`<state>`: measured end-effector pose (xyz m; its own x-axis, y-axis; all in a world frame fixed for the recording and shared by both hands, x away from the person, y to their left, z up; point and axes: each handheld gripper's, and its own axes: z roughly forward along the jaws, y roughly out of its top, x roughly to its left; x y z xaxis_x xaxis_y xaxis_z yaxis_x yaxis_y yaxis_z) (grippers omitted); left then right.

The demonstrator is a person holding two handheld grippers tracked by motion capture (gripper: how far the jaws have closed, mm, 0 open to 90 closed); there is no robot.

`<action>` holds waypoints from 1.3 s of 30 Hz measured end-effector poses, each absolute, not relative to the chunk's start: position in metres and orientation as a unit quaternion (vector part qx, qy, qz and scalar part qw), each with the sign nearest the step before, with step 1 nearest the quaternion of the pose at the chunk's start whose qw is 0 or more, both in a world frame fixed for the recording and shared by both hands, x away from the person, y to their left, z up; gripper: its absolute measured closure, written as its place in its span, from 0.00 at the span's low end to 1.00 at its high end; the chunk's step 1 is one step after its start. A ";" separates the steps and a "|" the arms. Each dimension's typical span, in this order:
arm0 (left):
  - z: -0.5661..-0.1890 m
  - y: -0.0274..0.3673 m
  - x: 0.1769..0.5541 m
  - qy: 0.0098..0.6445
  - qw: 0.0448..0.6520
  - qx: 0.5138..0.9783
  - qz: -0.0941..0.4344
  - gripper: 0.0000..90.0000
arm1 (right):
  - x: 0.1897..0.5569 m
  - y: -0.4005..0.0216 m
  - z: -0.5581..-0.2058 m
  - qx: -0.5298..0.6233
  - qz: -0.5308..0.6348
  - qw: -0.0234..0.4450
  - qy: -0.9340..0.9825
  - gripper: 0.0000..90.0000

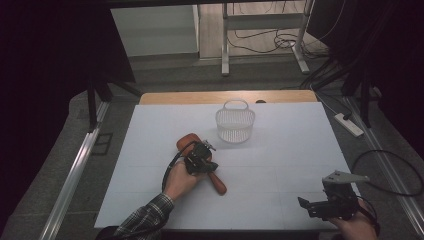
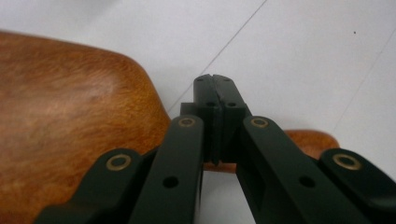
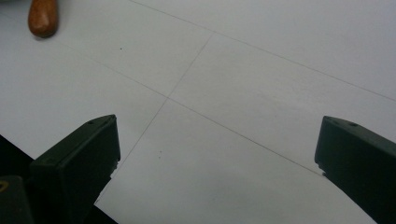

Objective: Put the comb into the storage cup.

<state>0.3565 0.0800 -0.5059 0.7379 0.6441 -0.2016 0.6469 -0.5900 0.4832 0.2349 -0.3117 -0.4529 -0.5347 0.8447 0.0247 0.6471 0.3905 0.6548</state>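
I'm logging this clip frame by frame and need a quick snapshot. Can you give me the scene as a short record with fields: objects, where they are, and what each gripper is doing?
surface: white table top
wooden object: brown wooden spoon-like utensil, lying flat left of centre
basket: white mesh basket, upright near the far edge, apart from the utensil
left gripper: jaws shut, nothing between them, just over the utensil's neck
right gripper: jaws wide open over bare table, near right corner
contact: whether the left gripper touches the wood cannot be told
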 end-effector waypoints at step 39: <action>-0.507 0.120 0.334 0.391 0.240 0.888 -0.017 0.99 | 0.235 -0.309 -0.453 0.447 0.307 0.156 0.825 0.01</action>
<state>0.3345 0.1198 -0.5070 0.6935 0.6868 -0.2176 0.7031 -0.5793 0.4124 0.2349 -0.3094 -0.4534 -0.5513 0.8342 0.0166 0.6418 0.4112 0.6473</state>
